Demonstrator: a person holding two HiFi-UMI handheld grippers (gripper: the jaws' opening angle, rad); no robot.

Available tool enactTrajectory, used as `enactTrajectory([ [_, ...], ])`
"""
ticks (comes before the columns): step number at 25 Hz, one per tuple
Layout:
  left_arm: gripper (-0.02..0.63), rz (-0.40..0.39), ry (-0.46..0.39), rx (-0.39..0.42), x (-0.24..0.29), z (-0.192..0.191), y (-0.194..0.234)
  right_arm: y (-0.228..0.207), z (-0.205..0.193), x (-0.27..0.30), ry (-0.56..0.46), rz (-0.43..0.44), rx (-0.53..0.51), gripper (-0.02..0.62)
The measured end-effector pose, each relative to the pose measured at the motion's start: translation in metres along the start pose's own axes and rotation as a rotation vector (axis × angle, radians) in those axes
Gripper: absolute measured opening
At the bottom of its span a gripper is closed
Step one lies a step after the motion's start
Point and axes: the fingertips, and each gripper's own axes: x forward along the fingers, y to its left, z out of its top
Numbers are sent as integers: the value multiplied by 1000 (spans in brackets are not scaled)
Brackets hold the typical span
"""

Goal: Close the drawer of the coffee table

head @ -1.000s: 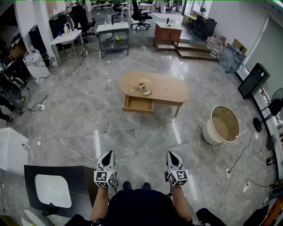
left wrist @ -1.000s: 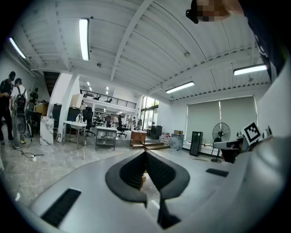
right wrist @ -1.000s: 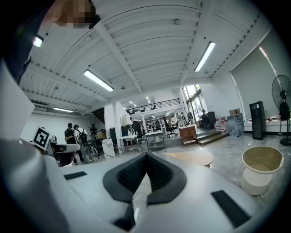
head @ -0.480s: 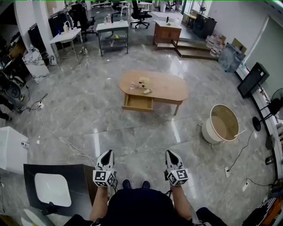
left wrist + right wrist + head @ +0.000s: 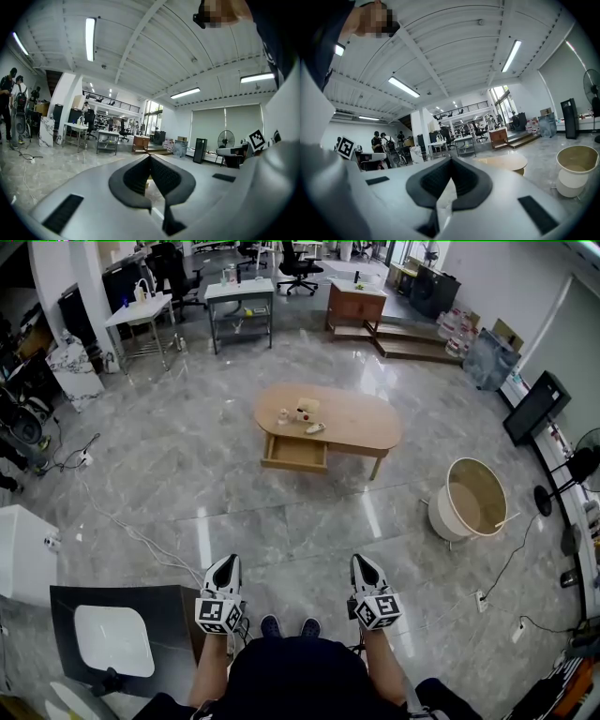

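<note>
An oval wooden coffee table stands on the stone floor several steps ahead of me. Its drawer is pulled out on the near left side and looks empty. A few small things sit on the tabletop above the drawer. My left gripper and right gripper are held close to my body, far from the table. Both are shut on nothing. In the left gripper view the left gripper has its jaws meeting at the tips. The right gripper looks the same, with the coffee table beyond it.
A round beige tub stands right of the table. A white cable trails across the floor on the left. A dark stand with a white tray is at my near left. Desks and chairs line the far side.
The whole scene has slid slightly up in the head view. Both grippers stay shut near my body, and the drawer is still pulled out.
</note>
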Motion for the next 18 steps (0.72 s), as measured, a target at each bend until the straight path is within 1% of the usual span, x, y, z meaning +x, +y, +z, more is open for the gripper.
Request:
enactTrajectory([
  [2, 25, -5, -6, 5, 1, -2, 7, -1, -7, 4, 5, -26, 16, 26],
  [4, 26, -10, -13, 8, 1, -2, 13, 1, -13, 8, 18, -34, 29, 26],
  [8, 26, -42, -6, 14, 4, 5, 17, 7, -13, 12, 43, -40, 1, 26],
  [11, 26, -75, -5, 24, -1, 10, 18, 14, -10, 11, 36, -50, 35, 26],
  [13, 26, -79, -4, 25, -4, 8, 25, 20, -13, 12, 28, -52, 49, 26],
  [18, 26, -75, -11, 18, -2, 10, 38, 33, -15, 16, 30, -56, 10, 26],
])
